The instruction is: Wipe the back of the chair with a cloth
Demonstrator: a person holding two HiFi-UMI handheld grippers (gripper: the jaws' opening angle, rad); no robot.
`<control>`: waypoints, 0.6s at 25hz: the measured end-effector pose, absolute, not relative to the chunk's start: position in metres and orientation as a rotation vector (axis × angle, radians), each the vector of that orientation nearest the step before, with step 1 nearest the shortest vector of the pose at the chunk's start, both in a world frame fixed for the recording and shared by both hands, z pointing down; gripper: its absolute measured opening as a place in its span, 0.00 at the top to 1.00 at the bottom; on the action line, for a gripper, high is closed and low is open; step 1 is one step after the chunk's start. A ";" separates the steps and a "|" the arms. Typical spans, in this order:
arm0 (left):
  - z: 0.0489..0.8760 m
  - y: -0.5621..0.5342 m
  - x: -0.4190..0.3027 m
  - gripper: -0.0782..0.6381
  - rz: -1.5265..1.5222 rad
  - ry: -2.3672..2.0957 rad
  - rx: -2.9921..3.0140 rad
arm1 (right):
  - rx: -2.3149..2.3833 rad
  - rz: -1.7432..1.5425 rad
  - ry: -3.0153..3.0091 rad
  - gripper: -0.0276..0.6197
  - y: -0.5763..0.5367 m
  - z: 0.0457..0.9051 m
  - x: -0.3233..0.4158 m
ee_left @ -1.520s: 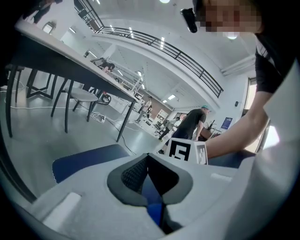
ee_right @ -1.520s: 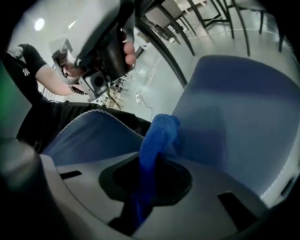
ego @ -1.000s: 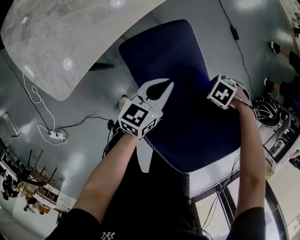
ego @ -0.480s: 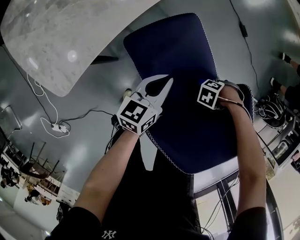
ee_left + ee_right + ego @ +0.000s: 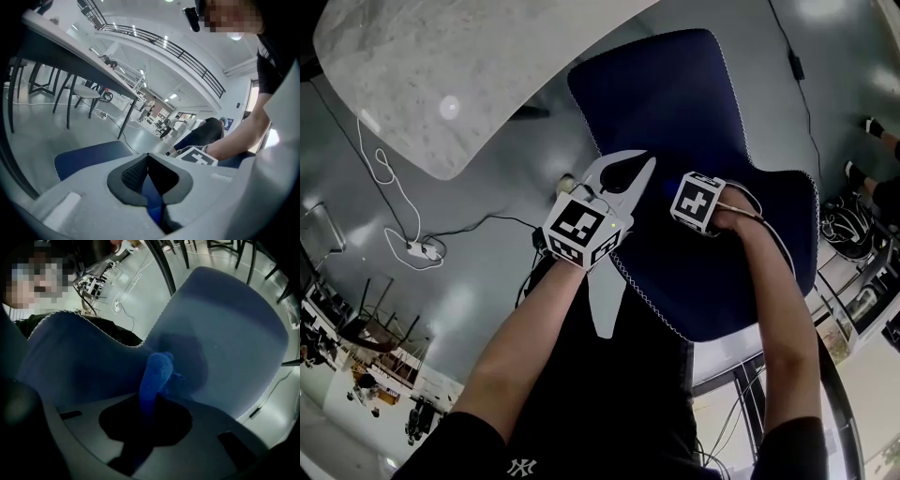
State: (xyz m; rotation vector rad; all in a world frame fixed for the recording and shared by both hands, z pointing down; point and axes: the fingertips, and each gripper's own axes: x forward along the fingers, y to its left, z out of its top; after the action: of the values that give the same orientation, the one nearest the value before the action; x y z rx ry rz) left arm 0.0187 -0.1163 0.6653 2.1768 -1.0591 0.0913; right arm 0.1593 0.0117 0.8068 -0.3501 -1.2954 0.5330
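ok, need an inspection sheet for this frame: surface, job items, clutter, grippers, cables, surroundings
Surface: glossy grey floor; pale marbled table beside the chair.
Job's things: dark blue chair with a white-stitched edge; blue cloth, its free end against the chair's fabric.
Clutter: nothing seen.
Grippers: left gripper lies at the chair's edge, tips together, with blue showing in the gap behind them. Right gripper is clamped on the cloth.
Cables: white cable runs to a power strip on the floor; black cable beyond the chair.
Surroundings: open hall, dark furniture at lower left, another person further off.
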 end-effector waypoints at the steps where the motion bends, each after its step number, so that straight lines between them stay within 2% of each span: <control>1: 0.665 -0.115 0.017 0.88 0.091 -1.057 2.178 | -0.363 0.564 -1.323 0.86 0.018 0.805 0.148; 15: 0.650 -0.093 -0.003 0.88 0.071 -1.042 2.197 | -0.432 0.974 -1.553 0.86 0.069 0.746 0.043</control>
State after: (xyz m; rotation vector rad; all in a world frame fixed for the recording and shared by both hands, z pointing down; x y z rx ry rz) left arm -0.0032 -0.0929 0.6498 2.1973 -1.0415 0.0709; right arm 0.0426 0.0686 0.7457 -0.4322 -1.5526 0.9744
